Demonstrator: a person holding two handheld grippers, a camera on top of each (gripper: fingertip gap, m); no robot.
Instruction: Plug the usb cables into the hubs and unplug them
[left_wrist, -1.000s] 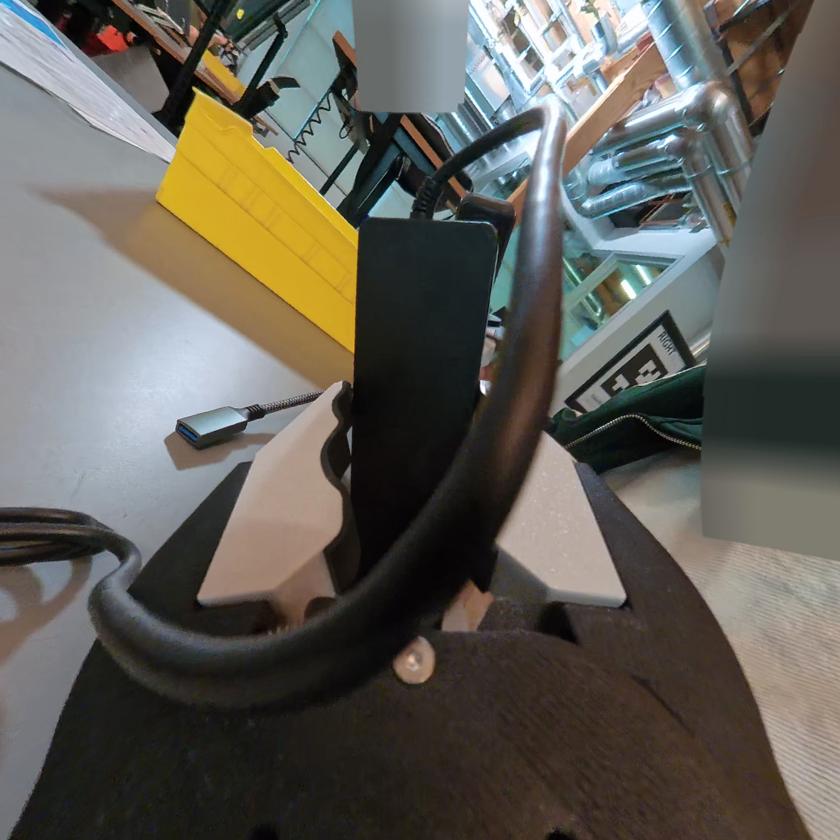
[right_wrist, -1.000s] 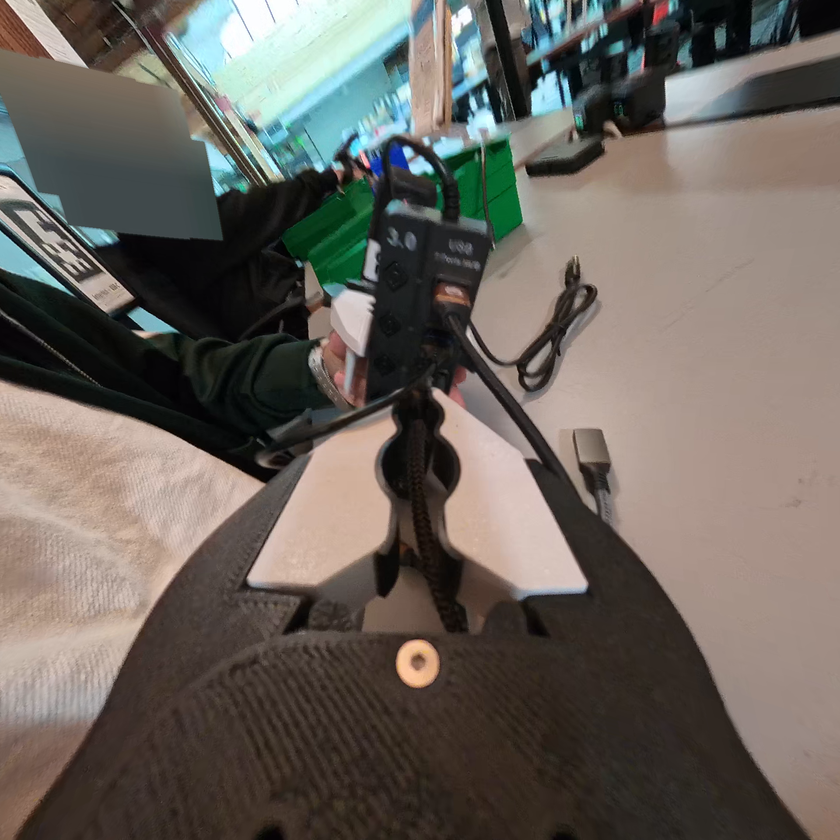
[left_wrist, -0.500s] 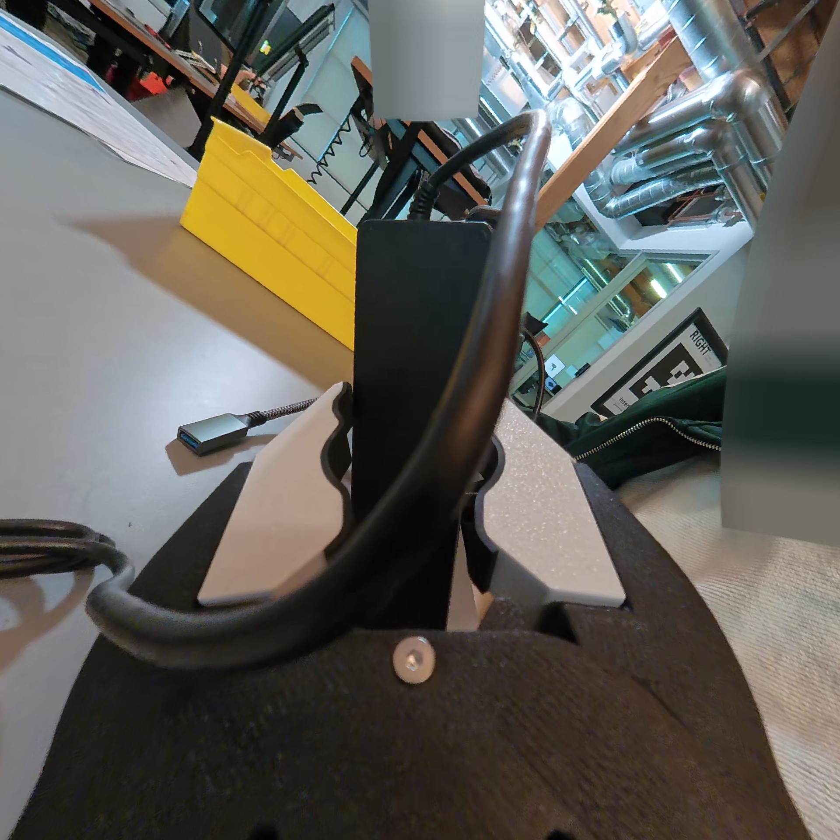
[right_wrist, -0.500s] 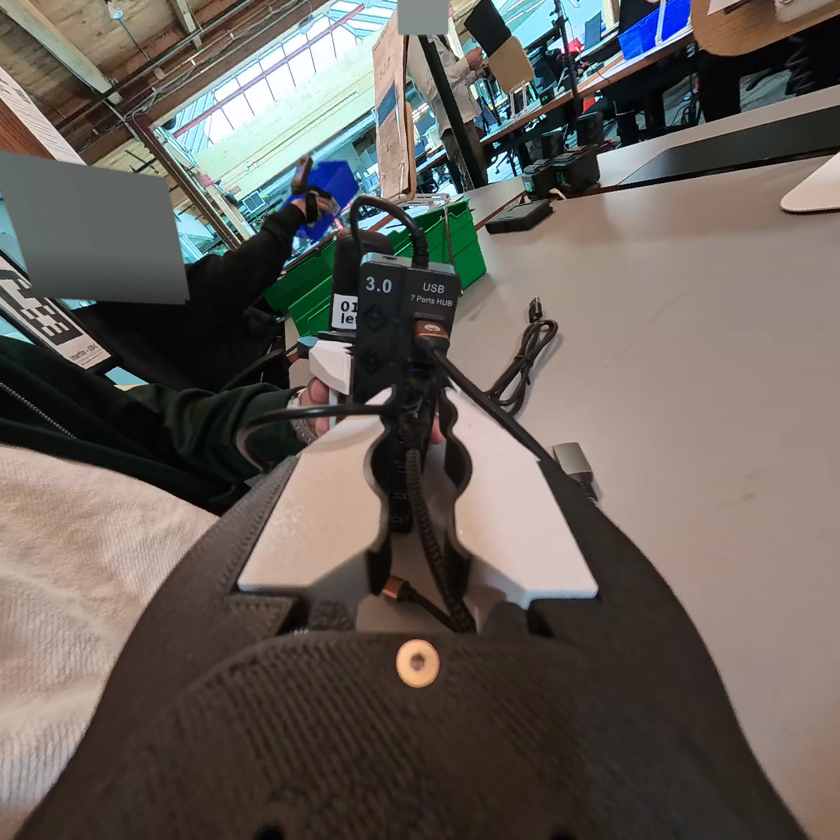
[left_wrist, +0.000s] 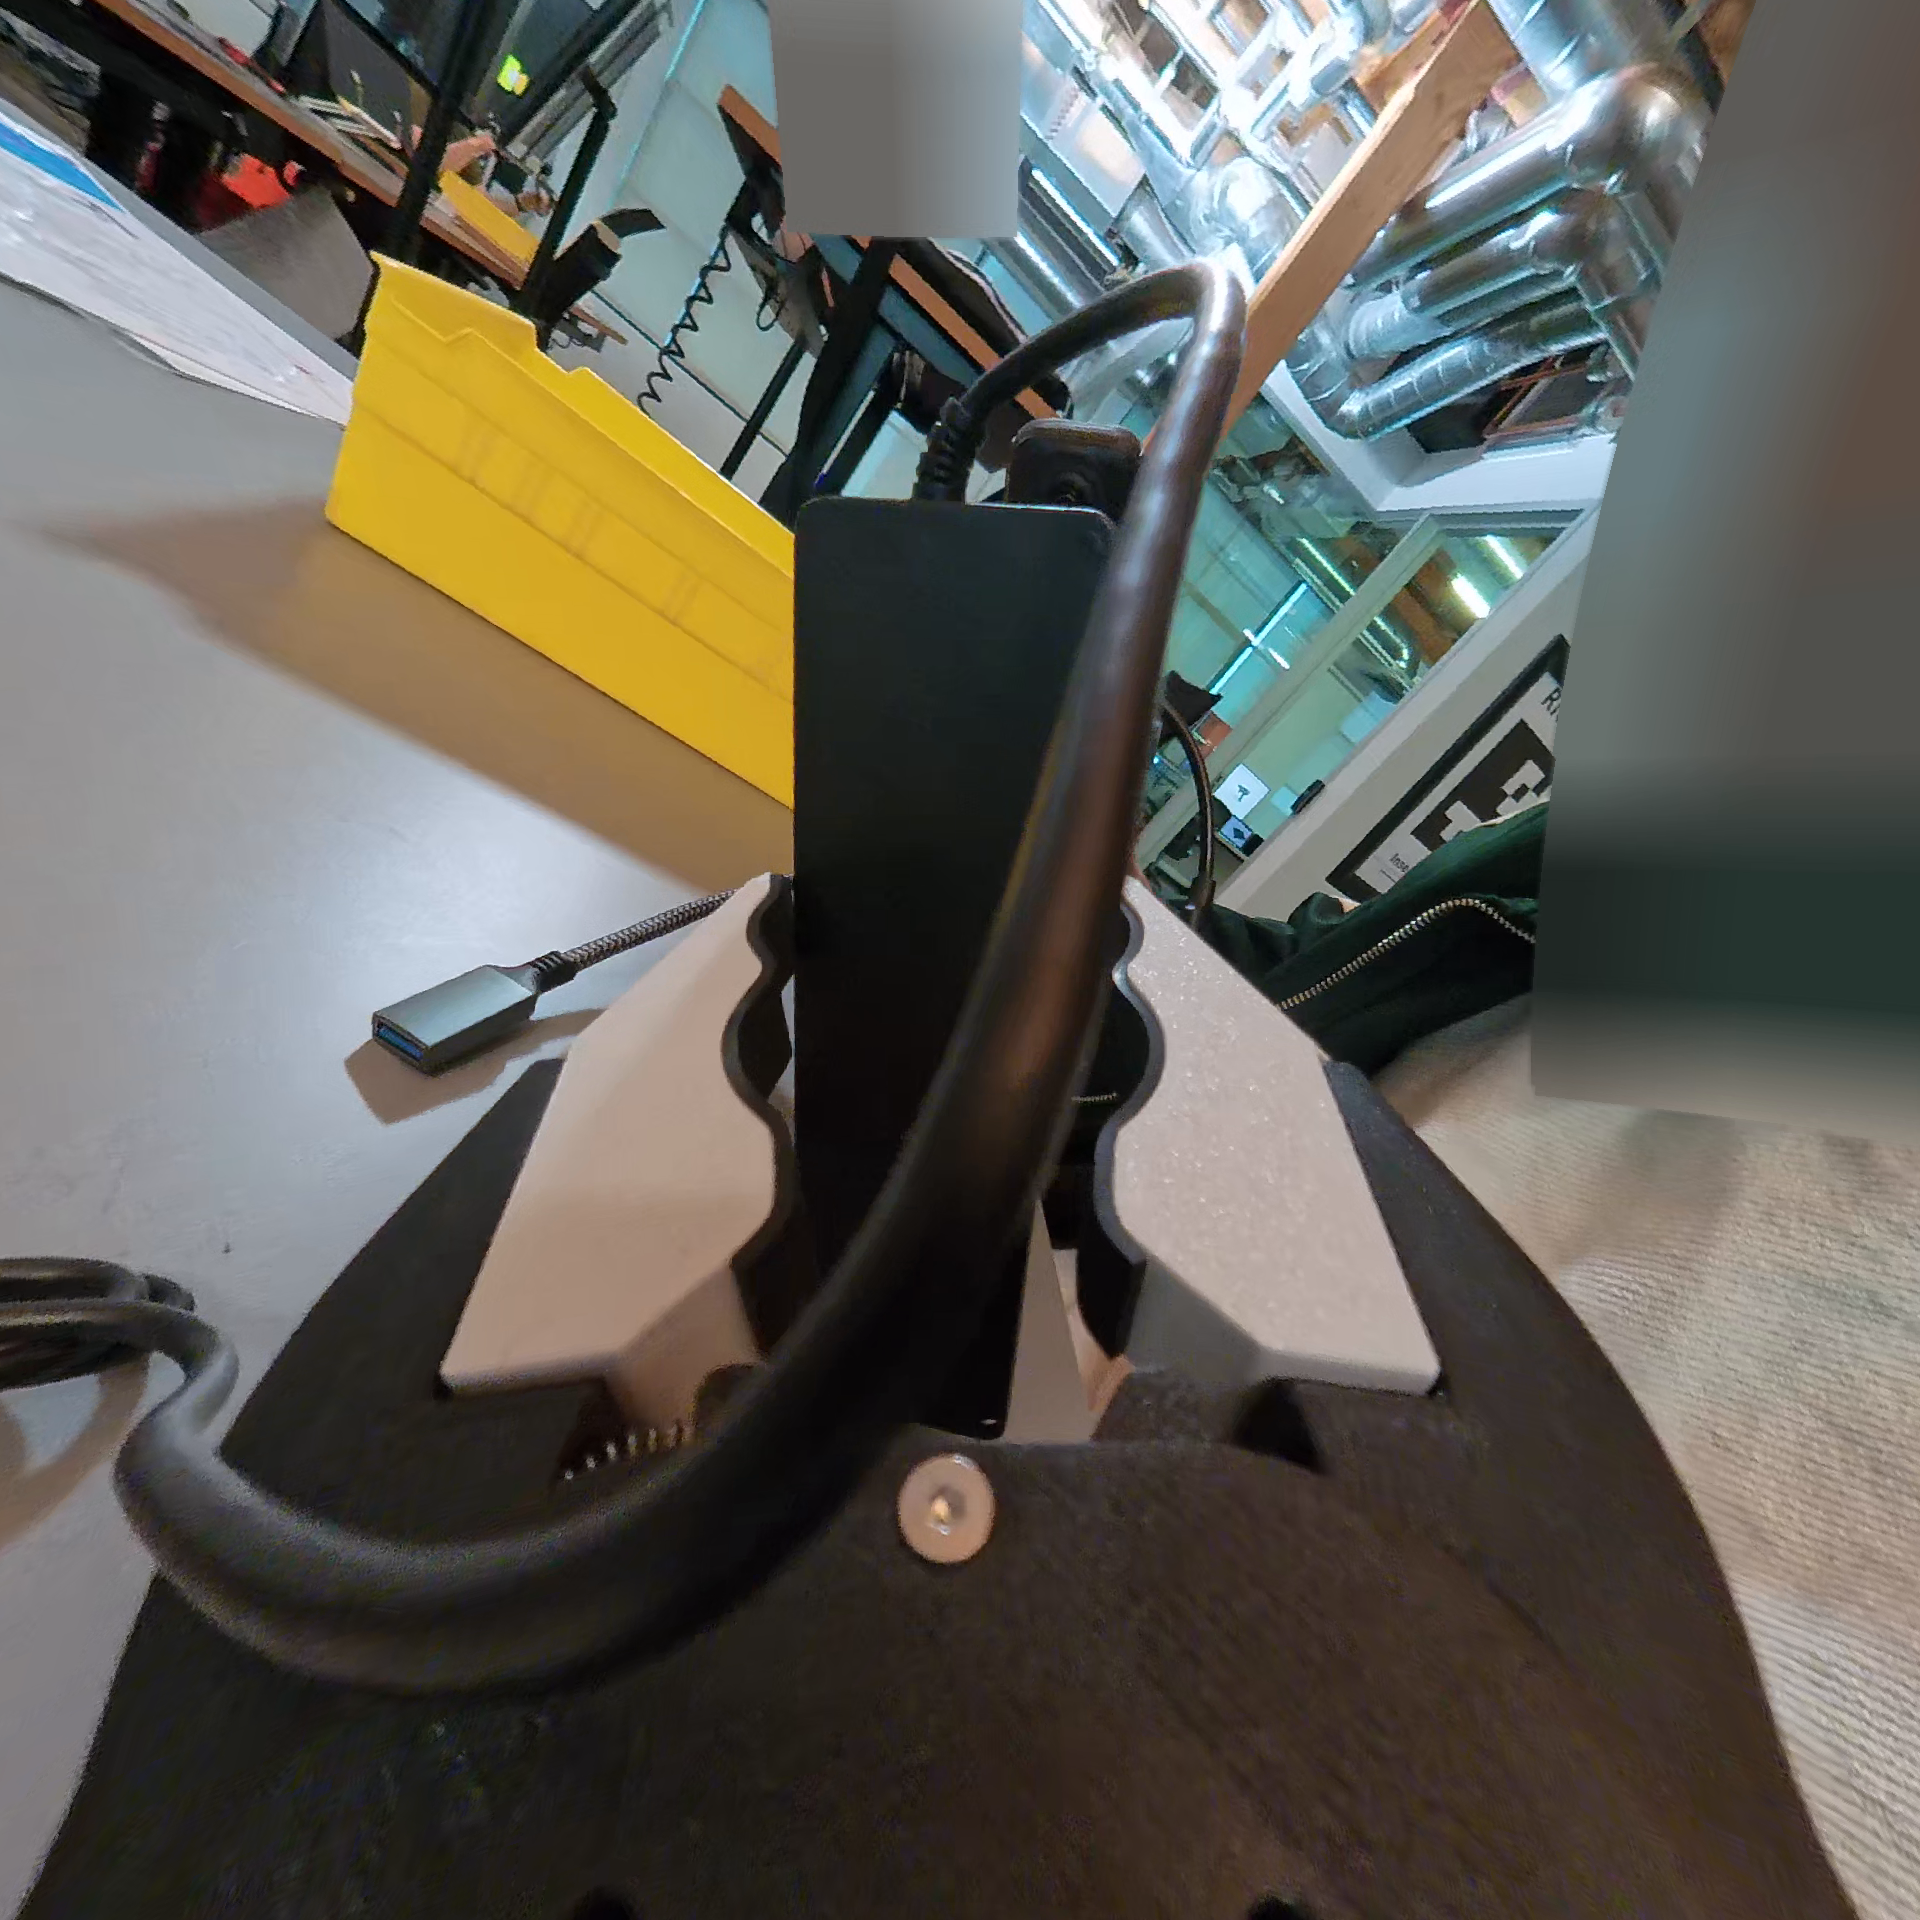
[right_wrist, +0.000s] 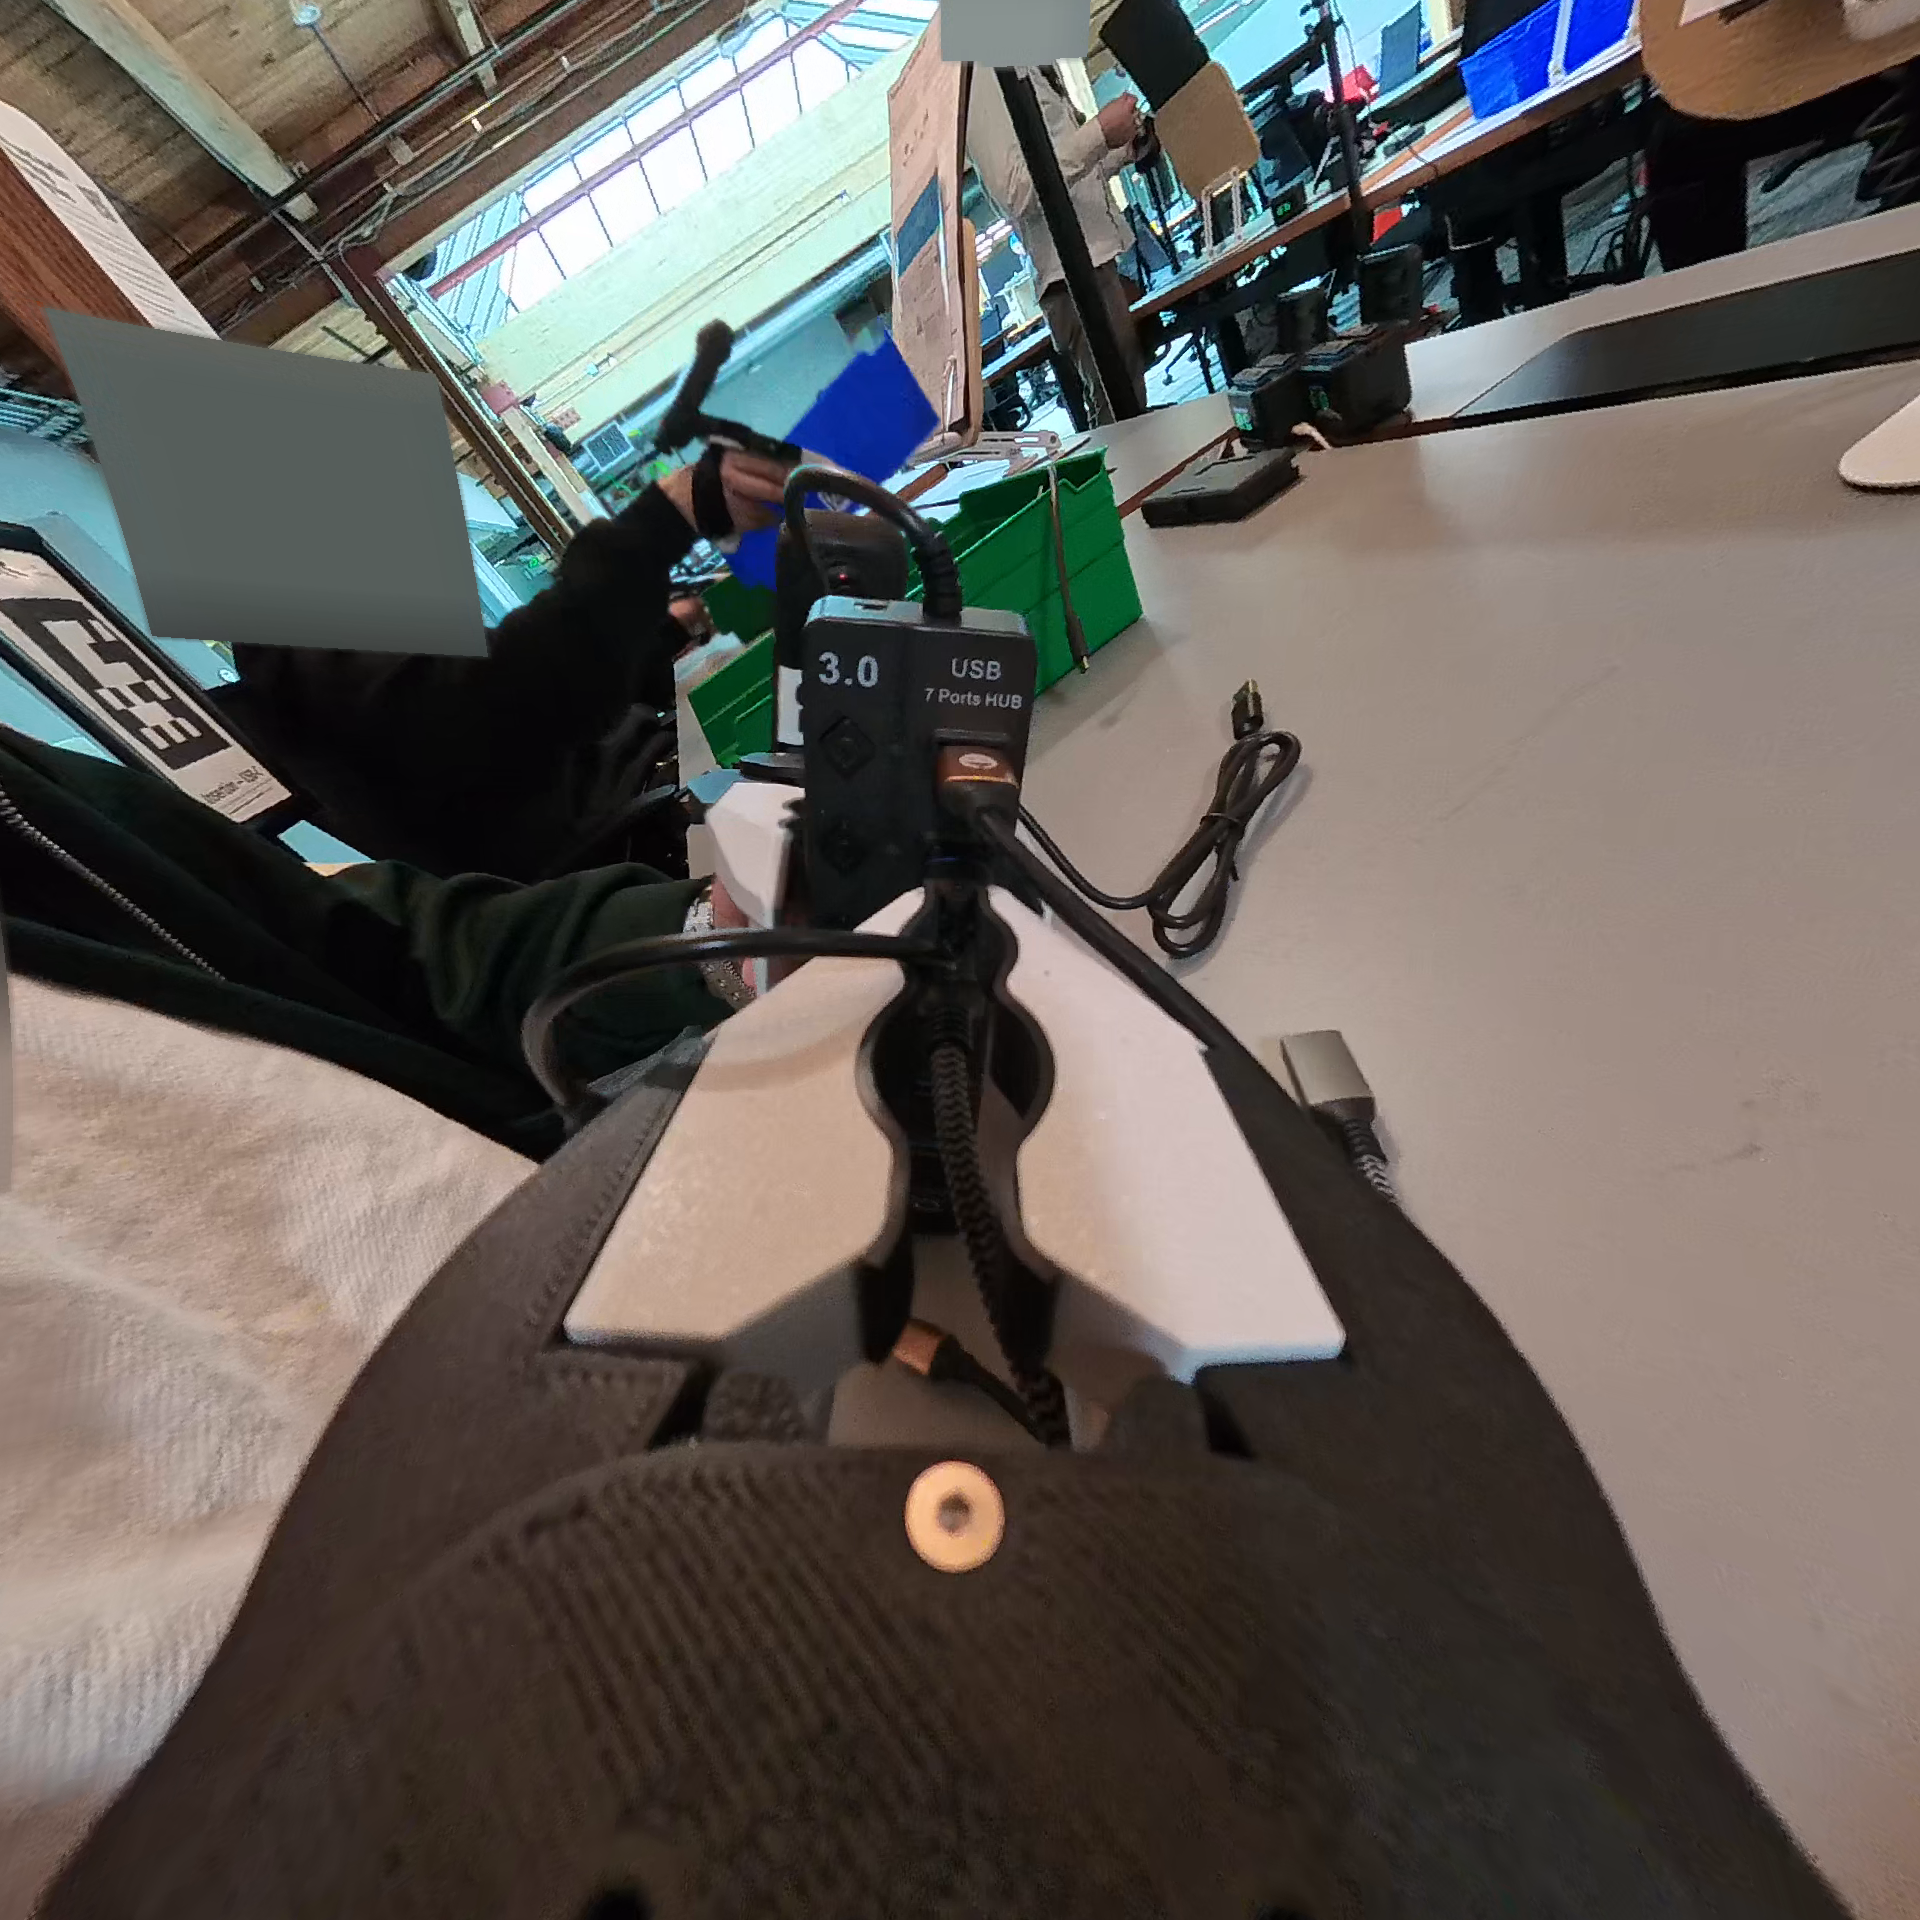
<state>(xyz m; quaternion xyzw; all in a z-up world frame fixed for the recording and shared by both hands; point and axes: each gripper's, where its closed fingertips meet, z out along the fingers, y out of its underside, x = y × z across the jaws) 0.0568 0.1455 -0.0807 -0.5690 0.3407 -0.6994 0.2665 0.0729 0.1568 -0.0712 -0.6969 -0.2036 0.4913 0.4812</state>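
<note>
**Left wrist view and right wrist view: hub clamped upright, braided cable gripped at a port**

Left wrist view: the left gripper (left_wrist: 940, 1081) has its two white fingers (left_wrist: 634, 1122) closed against the flat sides of the black USB hub (left_wrist: 925, 790), which stands upright between them and rises well above the fingertips. The hub's plain back faces this camera. A thick black lead (left_wrist: 1049, 831) leaves the hub's top end, arches over and runs down across the gripper body to the grey table (left_wrist: 208, 831) at lower left. A braided cable's grey socket end (left_wrist: 452, 1018) lies loose on the table, just left of the gripper. A yellow bin (left_wrist: 551, 520) stands farther back on the table.

Right wrist view: the hub's port face (right_wrist: 914, 748) is towards the camera, held clear of the table. A copper-coloured plug (right_wrist: 971, 784) sits in an upper port, and its thin black cable (right_wrist: 1101, 945) slopes down to the right. The right gripper (right_wrist: 951, 935) is drawn in narrow around a braided cable (right_wrist: 961, 1143), which runs up the channel between the fingers to the hub's lower ports. The junction is dark and crowded; whether that plug is seated or just clear of the port cannot be determined. A white finger of the left gripper (right_wrist: 743, 842) shows beside the hub. A coiled black cable (right_wrist: 1216, 842) lies on the table to the right, apart from the hub, and a green bin (right_wrist: 1039, 561) stands behind.
</note>
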